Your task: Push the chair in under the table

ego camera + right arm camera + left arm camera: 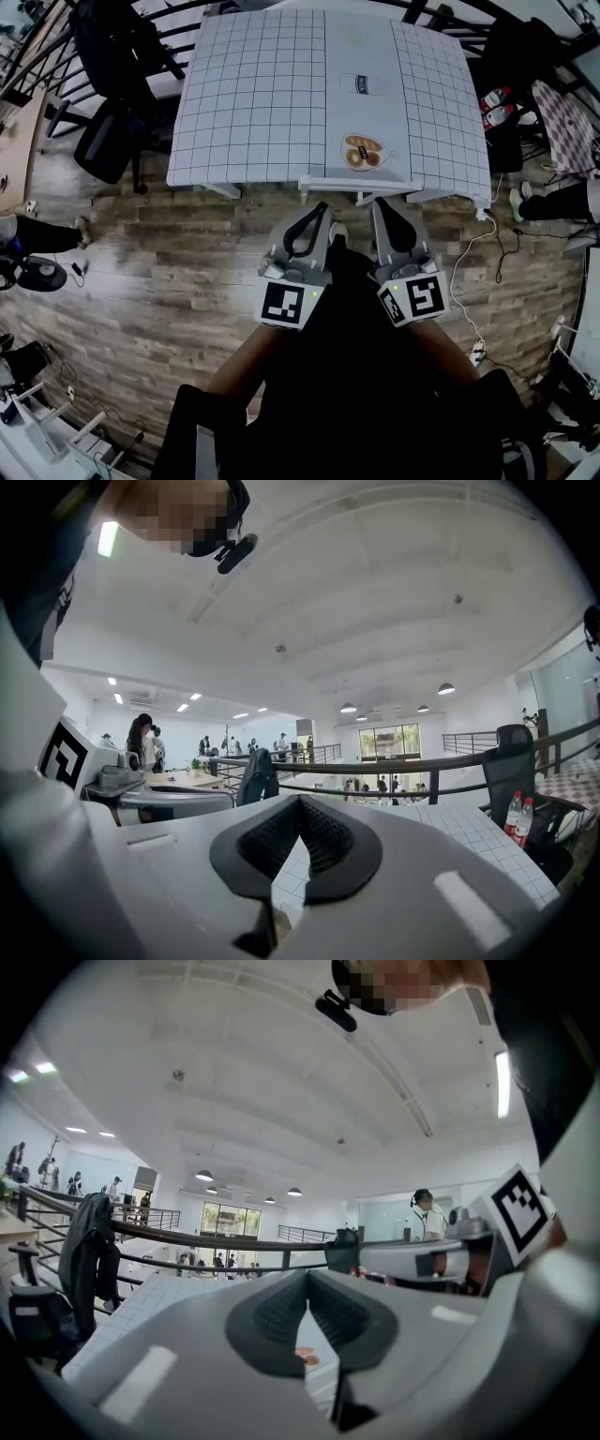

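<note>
Chair frame (354, 185), white, sits dead ahead of my fingertips at the near edge of the grid-cloth table (253, 112). Its back rail runs crosswise to my push line and looks mostly tucked under the top, as far as I can judge. Left gripper (322, 212) and right gripper (382, 208) are both clenched on nothing, side by side near the rail, no contact visible, neither clearly closer.
</note>
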The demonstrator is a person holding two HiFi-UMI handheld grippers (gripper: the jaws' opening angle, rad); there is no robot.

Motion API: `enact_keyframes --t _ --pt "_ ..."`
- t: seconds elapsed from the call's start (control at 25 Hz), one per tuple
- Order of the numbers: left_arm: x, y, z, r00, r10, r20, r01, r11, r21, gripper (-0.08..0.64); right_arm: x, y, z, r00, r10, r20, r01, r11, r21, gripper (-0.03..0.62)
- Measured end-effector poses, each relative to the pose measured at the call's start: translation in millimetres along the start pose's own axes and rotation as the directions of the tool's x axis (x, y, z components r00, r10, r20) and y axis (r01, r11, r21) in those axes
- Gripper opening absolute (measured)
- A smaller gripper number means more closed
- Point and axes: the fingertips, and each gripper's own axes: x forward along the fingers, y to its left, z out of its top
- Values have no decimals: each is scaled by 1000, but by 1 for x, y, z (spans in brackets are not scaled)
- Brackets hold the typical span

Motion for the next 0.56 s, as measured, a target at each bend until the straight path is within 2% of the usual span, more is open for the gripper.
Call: enact_keyframes --t 0.16,0.32,0.56 --pt "-23 12 20 1000 19 10 -19 999 27 11 2 27 16 1000 -4 20 4 1000 -4 -3" --pt "-35 5 14 999 42 34 -43 997 60 11 -7 37 6 999 0 53 1 1000 -11 -3" --pt "-18 2 6 996 62 65 -68 993 92 11 -1 12 1 997 -38 73 40 999 -29 -3"
